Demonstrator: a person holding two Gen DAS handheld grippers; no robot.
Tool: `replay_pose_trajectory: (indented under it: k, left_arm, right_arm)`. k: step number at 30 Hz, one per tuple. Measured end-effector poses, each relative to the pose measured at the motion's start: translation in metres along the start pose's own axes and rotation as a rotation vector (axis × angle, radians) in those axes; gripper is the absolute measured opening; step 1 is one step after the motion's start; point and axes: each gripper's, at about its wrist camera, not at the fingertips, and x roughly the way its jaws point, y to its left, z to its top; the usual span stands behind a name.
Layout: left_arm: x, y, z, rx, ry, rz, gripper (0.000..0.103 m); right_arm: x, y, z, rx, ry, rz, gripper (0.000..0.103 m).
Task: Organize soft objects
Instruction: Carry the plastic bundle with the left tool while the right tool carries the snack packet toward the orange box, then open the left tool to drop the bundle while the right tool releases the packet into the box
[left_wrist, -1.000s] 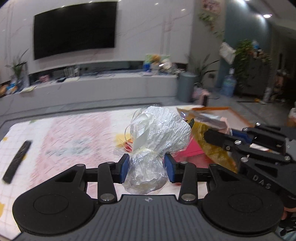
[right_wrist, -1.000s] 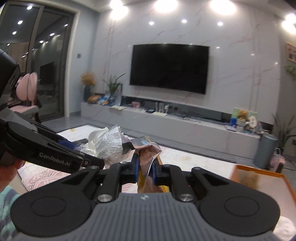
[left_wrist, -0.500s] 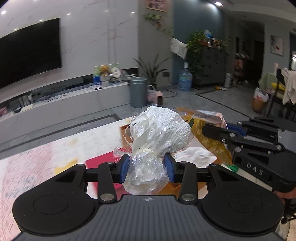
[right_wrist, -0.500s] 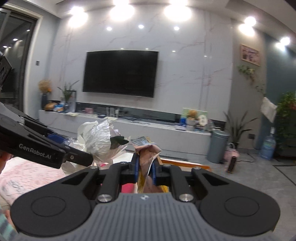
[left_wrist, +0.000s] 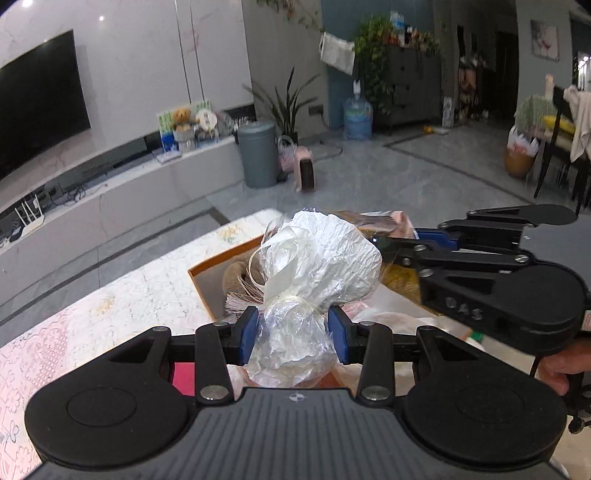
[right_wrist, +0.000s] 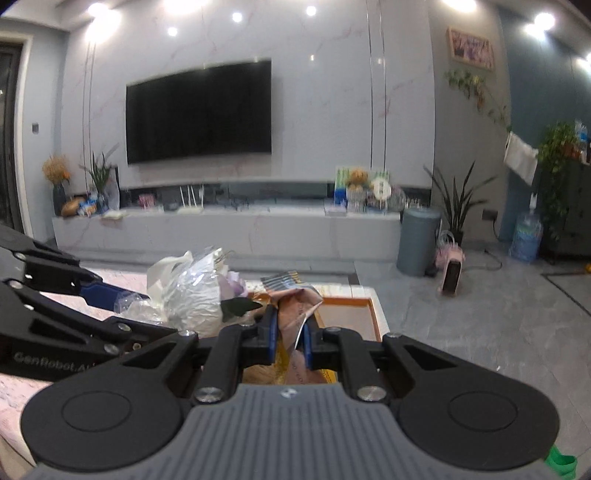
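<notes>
You are carrying both loads toward the orange-rimmed box, which is lying just ahead of and below the jaws at the table's far corner. Your left gripper is clamping the tied neck of the crinkled cellophane bundle, its long axis standing upright, tool pitching downward. Your right gripper is pinching a pink-brown packet almost fully closed, and appears nearer the box's open part.
</notes>
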Motion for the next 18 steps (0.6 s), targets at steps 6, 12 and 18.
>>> replay_pose_trajectory:
  k: [6, 12, 18]
  left_arm:
    - [0.039, 0.005, 0.002, -0.01, 0.082, 0.016, 0.047]
    - [0.064, 0.005, 0.0, 0.016, 0.137, 0.031, 0.047]
    - [0.086, 0.003, 0.0, 0.05, 0.189, 0.039, 0.047]
  right_arm:
    - [0.064, -0.021, -0.003, 0.015, 0.113, 0.002, 0.011]
    - [0.113, -0.028, -0.01, -0.018, 0.217, -0.007, 0.011]
    - [0.145, -0.038, -0.017, -0.023, 0.316, -0.008, 0.011]
